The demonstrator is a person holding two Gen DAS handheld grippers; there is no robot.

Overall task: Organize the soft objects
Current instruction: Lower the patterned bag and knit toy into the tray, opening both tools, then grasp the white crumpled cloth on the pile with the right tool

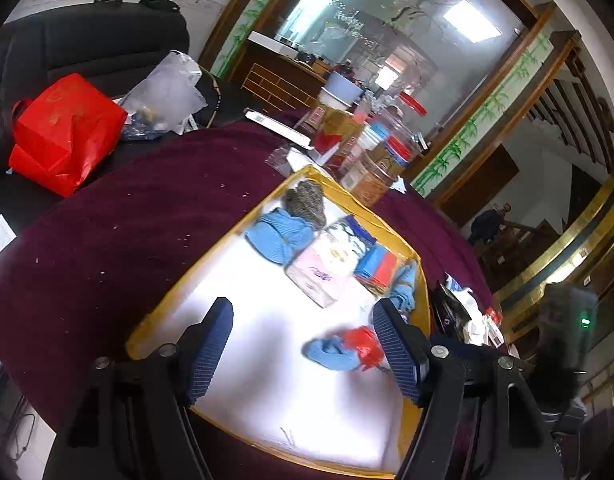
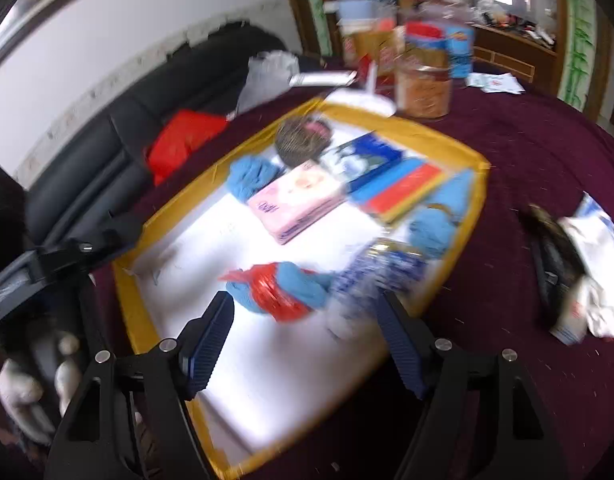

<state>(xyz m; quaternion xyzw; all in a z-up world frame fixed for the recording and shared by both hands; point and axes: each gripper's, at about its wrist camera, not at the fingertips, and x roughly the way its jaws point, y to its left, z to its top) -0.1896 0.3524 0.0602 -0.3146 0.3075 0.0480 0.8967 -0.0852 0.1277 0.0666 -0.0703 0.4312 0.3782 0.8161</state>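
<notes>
A shallow white tray with a yellow fabric rim (image 1: 211, 256) lies on a dark maroon tablecloth (image 1: 127, 216). Along the tray's far side the soft things sit in a row: a grey-brown knitted piece (image 1: 305, 202), a light blue knitted bundle (image 1: 279, 236) just beside it, a pink flat packet (image 1: 321, 270) touching the bundle, and a blue and red flat packet (image 1: 377, 266) next to that. Another blue knitted piece (image 1: 405, 288) rests against the rim at the row's end.

Nearer the cameras, a blue knitted item wrapped in crinkly red plastic (image 2: 275, 290) lies alone on the white floor of the tray, apart from the row.

The left gripper (image 1: 303, 354) hangs over the tray with its jaws standing wide and nothing between the pads; the wrapped blue item lies just ahead of its right-hand finger, close to it.

The right gripper (image 2: 307, 340) also has its jaws well apart and holds nothing. The wrapped item lies on the tray just beyond its fingertips, roughly between them. A blurred blue and white patterned shape (image 2: 381, 276) sits just beside that item; the picture is too smeared to tell what it is.
</notes>
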